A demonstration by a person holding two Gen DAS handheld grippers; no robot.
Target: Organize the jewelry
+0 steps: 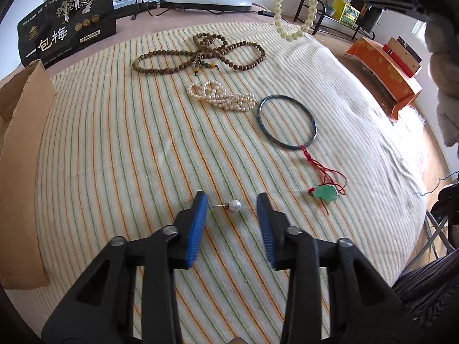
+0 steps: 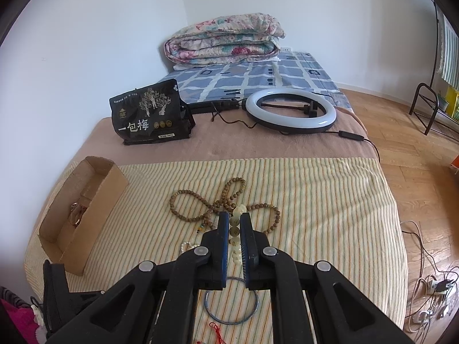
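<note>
Between spread left hand-held gripper fingers: pearl pin, untouched, on striped cloth.

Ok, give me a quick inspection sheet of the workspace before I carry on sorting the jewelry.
Surface: striped cloth over a bed.
Job's things: pearl pin, pearl strand, wooden bead necklace, blue bangle, jade pendant on red cord; cardboard box, something inside.
Clutter: black snack bag, ring light.
Grippers: left gripper open around the pin; right gripper shut on pale bead bracelet.
Cables: light's lead; floor plugs.
Surroundings: folded quilt, wood floor.
</note>
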